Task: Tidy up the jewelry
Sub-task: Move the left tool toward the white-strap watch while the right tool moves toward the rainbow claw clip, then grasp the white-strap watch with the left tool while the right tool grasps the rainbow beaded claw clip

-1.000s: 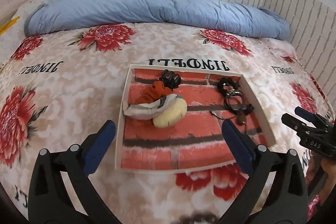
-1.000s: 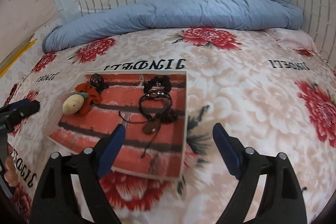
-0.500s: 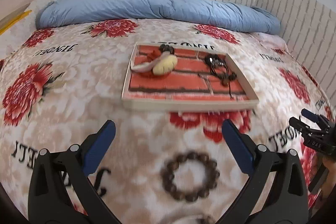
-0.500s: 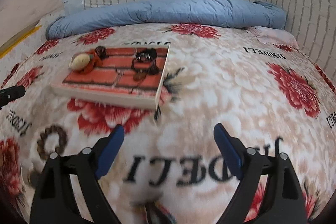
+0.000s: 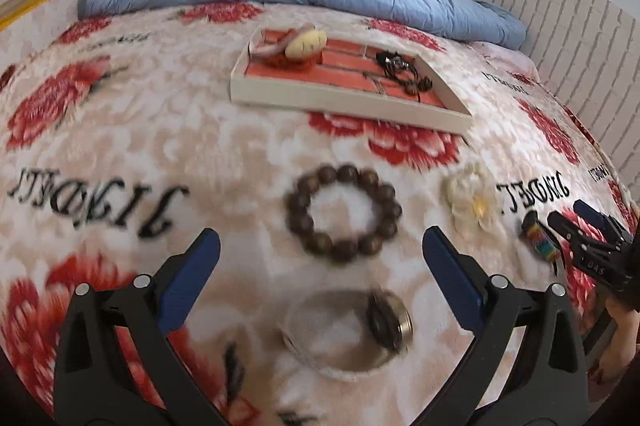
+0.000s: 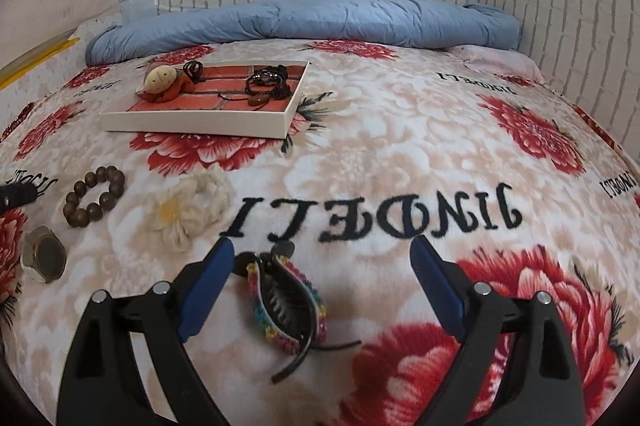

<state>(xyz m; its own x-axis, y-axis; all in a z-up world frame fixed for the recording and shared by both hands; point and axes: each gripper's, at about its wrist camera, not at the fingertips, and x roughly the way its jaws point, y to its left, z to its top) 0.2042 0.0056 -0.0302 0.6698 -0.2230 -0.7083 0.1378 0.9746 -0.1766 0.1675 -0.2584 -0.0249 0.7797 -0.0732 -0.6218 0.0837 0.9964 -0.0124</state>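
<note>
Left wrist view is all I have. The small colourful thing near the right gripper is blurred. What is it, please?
Observer: A hair clip with black teeth and a rainbow strip.
Operator: Is the right gripper holding it?
Observer: No. The right gripper is open. The clip lies on the blanket between its fingers, close to one of them.
Operator: And the blurred round thing at my bottom edge?
Observer: A watch with a gold case and a dark face.

In the left wrist view the watch (image 5: 348,330) at lower centre is smeared by motion blur, its dial unreadable. The right gripper (image 5: 576,226) is cut off at the right edge. In the right wrist view the dark tangle of cords (image 6: 266,86) in the tray (image 6: 192,124) is too small to separate.
</note>
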